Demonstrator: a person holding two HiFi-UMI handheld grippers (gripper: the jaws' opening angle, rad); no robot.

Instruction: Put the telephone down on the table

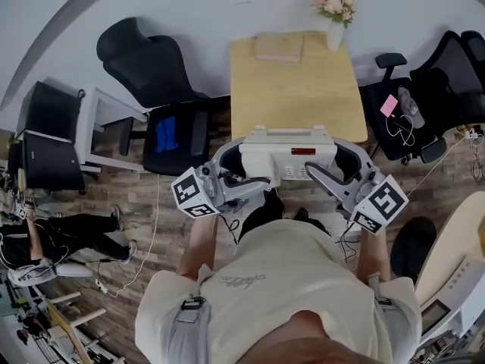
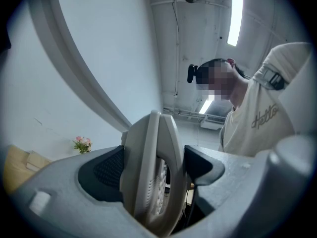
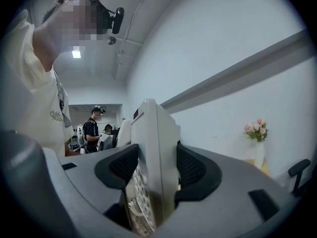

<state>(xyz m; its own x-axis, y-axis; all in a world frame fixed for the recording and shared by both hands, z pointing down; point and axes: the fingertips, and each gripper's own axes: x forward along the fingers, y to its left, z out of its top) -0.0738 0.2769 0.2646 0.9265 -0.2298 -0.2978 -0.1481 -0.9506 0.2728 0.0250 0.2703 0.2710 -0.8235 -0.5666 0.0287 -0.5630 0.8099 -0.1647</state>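
Note:
A white desk telephone (image 1: 288,156) with a red display hangs in front of my chest, just off the near edge of the wooden table (image 1: 295,97). My left gripper (image 1: 239,173) is shut on its left end and my right gripper (image 1: 335,171) is shut on its right end. In the left gripper view the telephone (image 2: 151,157) stands edge-on, pinched between the dark pads of the left gripper (image 2: 154,178). The right gripper view shows the telephone (image 3: 154,148) the same way, clamped in the right gripper (image 3: 151,175), keypad facing down. The handset's state is hidden.
A vase of pink flowers (image 1: 335,12) and a flat tan board (image 1: 279,46) sit at the table's far end. Black office chairs stand to the left (image 1: 163,97) and right (image 1: 428,101) of the table. Another person (image 1: 53,237) is at the far left. The floor is wood planks.

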